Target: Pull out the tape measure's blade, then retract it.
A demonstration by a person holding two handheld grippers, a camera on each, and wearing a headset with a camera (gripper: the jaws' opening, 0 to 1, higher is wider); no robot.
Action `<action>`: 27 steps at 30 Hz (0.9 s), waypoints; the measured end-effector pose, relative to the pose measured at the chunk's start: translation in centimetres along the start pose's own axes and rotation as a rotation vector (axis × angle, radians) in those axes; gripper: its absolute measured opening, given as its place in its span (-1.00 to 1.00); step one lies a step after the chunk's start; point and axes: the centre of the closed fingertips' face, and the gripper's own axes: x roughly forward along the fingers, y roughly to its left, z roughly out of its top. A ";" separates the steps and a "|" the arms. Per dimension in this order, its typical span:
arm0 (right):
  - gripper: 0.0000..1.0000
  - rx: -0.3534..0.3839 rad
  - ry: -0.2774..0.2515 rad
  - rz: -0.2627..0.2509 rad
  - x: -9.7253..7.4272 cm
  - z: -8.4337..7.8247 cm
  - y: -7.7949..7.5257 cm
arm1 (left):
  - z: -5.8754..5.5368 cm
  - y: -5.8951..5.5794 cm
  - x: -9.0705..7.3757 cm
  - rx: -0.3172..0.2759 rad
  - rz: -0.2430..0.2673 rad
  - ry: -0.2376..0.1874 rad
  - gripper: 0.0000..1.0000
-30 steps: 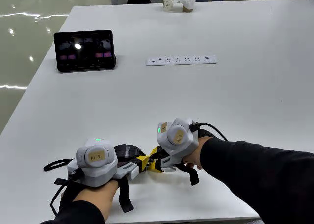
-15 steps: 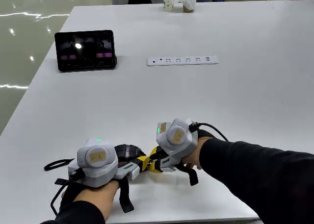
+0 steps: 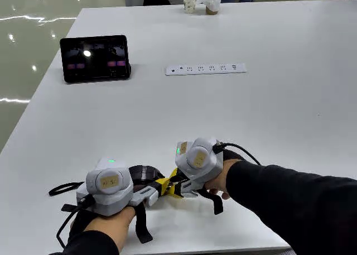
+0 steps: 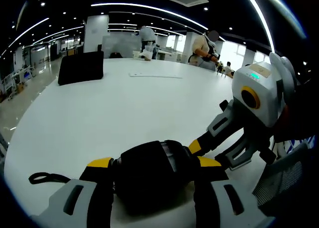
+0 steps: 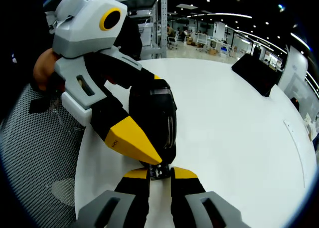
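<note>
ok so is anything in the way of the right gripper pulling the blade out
Nothing visible. The right gripper pinches the blade tip at the tape measure, which the left gripper clamps; the power strip lies far off.

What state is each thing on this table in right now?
tape measure, held on the table, blade not yet drawn out.
blade tip, pinched right at the tape measure.
left gripper, shut on the tape measure.
right gripper, shut on the blade tip.
tablet, propped up, screen lit.
power strip, lying flat, nothing plugged in.
paper cup, upright.
</note>
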 end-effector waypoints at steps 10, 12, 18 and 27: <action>-0.70 0.023 -0.027 -0.029 -1.4 0.1 -0.1 | -0.4 0.0 -0.1 -0.006 -0.023 0.027 0.21; -0.68 0.034 -0.031 -0.036 -1.8 0.0 -0.1 | -0.4 0.1 -0.2 -0.018 -0.033 0.028 0.23; -0.63 0.079 -0.071 -0.062 -3.1 0.5 -0.5 | 0.4 0.2 -0.3 -0.048 -0.069 0.006 0.53; -0.58 0.126 -0.109 -0.101 -5.0 0.4 -0.9 | 0.9 0.2 -0.7 -0.048 -0.131 -0.021 0.98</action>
